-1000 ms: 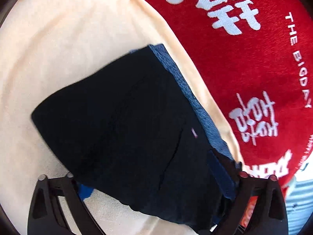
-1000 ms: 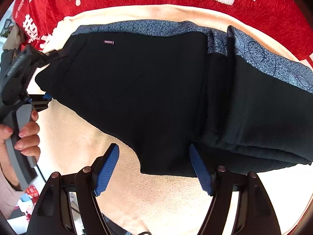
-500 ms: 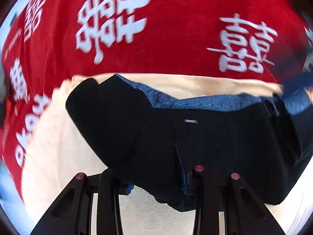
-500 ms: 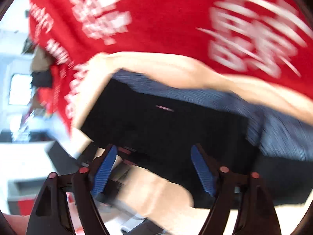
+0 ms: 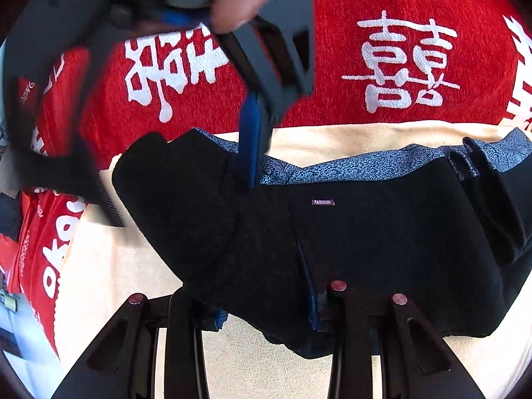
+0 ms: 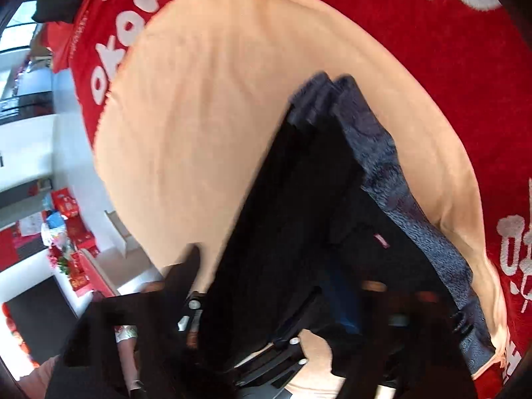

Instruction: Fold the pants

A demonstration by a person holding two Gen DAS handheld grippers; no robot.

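Observation:
Black pants [image 5: 382,249] with a blue-grey waistband lie part-folded on a cream cloth [image 5: 365,139]. My left gripper [image 5: 266,312] is shut on their near edge, with black fabric bunched between its blue pads. My right gripper [image 5: 251,173] comes down from the top of the left wrist view onto the far waistband edge, a person's finger [image 5: 239,3] on its handle. In the blurred right wrist view the pants [image 6: 299,216] run away from my right gripper [image 6: 339,292]. Its jaws are closing with dark fabric between them.
The cream cloth [image 6: 199,116] lies on a red cloth with white characters [image 5: 332,66], which spreads beyond it at the back and sides. Off the left edge in the right wrist view are white furniture and red packages [image 6: 66,206].
My left gripper rolled and shut on the pants' near edge, then held still. My right gripper swung across to the waistband side, narrowed its jaws, and now shows in the left wrist view.

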